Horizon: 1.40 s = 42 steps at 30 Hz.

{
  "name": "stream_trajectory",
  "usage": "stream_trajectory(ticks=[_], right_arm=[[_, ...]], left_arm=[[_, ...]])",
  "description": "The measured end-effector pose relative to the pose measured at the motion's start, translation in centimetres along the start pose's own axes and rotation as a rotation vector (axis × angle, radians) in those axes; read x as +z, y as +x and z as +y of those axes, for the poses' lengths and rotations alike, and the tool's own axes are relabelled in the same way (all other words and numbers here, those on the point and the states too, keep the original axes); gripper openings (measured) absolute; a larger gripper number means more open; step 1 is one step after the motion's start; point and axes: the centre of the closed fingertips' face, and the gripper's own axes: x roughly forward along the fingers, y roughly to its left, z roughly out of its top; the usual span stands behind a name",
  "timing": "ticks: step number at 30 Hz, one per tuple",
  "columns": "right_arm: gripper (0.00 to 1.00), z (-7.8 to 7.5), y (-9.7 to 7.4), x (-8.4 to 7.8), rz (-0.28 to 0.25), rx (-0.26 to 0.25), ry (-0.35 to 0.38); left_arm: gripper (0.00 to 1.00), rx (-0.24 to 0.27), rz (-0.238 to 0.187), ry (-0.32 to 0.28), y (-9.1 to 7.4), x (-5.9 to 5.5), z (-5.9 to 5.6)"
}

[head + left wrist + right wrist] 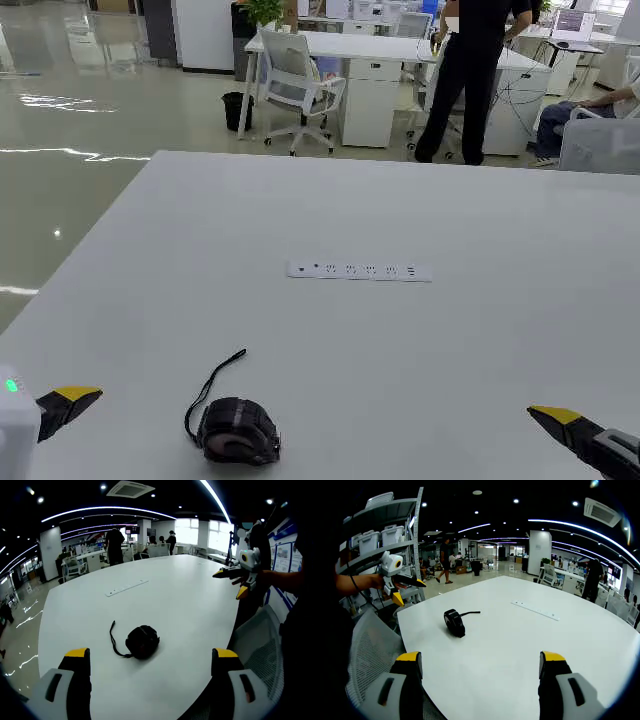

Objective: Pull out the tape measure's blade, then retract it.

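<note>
Left gripper [151,653]: jaws spread wide apart, yellow tips level, nothing between them; held in the air at the near edge of the table.
Right gripper [482,656]: jaws likewise wide apart and empty; held in the air at the table edge, well apart from the left gripper.
Task item: black, rounded, rubber-cased tape measure [238,430] with a thin black wrist strap [217,378].
Task item location: it lies on the table just ahead of the left gripper, in line with the gap between its jaws and touching neither jaw. Seen from the right gripper, it sits ahead and off toward that gripper's left jaw, well apart.
Strap position: it lies loose on the table surface, trailing from the case away from the left gripper.
Contact: neither gripper touches the tape measure or the strap.
Work surface: large, smooth white table [470,340]; both grippers point inward over it.
Secondary item: long, flat white power strip [360,271], flat on the table beyond the tape measure, far ahead of both grippers.
Background: a person in dark clothing [470,70] stands at white desks well beyond the table's far edge, near a white office chair [295,85].
</note>
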Motion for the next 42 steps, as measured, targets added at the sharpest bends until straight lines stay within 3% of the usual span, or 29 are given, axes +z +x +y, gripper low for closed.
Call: stream_trajectory(ticks=[17, 28, 42], right_arm=[[1.0, -0.1, -0.1, -0.3, 0.013, 0.003, -0.006], [1.0, -0.2, 0.0, -0.5, 0.016, 0.008, -0.012], [0.99, -0.9, 0.3, -1.0, 0.026, 0.022, -0.027]], left_arm=[[0.98, -0.006, -0.011, 0.029, 0.2, 0.5, -0.1], [0.99, -0.012, 0.015, 0.033, 0.4, 0.0, 0.0], [0.96, -0.037, 0.057, 0.083, 1.0, -0.5, 0.3]])
